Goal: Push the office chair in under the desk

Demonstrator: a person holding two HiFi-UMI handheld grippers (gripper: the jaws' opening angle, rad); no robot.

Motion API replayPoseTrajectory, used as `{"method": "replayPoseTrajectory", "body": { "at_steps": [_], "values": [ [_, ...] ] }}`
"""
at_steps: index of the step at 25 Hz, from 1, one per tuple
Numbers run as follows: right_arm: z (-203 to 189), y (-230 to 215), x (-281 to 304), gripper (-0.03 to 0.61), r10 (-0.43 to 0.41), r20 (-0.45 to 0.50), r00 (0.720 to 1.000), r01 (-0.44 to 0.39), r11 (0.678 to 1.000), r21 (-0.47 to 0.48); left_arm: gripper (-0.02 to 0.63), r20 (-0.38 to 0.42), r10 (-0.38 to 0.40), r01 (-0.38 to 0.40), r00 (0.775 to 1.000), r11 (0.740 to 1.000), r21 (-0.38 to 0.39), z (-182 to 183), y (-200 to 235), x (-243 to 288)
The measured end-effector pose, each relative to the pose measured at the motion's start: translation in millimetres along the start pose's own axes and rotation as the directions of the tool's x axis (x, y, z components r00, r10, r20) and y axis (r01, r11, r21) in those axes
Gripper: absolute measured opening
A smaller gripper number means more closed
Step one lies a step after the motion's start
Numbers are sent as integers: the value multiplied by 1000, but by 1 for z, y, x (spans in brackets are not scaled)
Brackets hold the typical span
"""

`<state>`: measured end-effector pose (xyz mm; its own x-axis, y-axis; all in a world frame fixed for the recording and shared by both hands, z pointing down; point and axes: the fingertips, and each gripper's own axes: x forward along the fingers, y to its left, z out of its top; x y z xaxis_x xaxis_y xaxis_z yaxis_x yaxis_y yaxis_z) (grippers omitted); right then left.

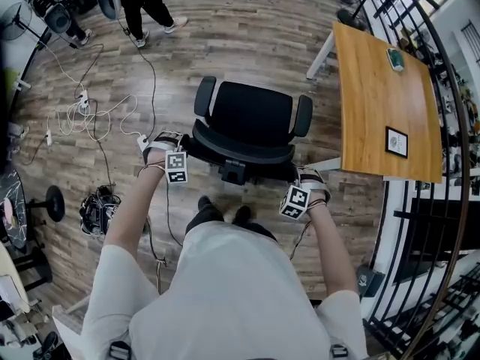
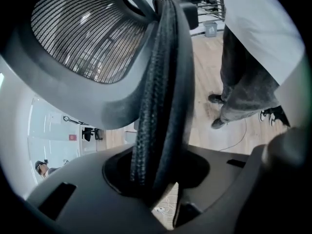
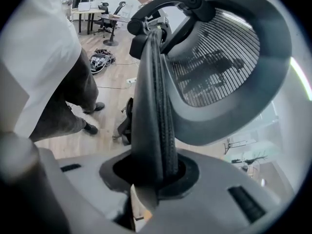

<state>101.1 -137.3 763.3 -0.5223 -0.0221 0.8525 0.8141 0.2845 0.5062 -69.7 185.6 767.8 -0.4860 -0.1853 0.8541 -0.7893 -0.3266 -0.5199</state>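
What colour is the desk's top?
Orange-brown wood grain; the desk shows best in the head view.

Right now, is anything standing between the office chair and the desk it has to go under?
Nothing visible: bare wood floor lies between the office chair and the desk at its right in the head view. Only the desk's own near leg sits close to the chair. The left gripper and right gripper grip the backrest rim.

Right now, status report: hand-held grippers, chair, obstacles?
Left hand-held gripper, right hand-held gripper clamped on backrest of black mesh office chair. Chair not yet under light wooden desk. White desk leg nearby.
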Motion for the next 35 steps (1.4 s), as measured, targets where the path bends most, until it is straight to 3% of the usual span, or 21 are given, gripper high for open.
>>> {"method": "replayPoseTrajectory", "body": {
  "at_steps": [9,24,35],
  "values": [
    [13,-46,28,81,-28,-37,999,29,999,29,120,35,13,-14,999,1000,12,-17,56,29],
    [53,-102,69,82,-20,-141,990,53,971,234,120,154,4,-33,988,982,184,-46,177,102],
    [43,-132,86,83,-39,-247,968,124,932,339,121,235,15,-77,972,962,260,-23,245,140]
  ]
}}
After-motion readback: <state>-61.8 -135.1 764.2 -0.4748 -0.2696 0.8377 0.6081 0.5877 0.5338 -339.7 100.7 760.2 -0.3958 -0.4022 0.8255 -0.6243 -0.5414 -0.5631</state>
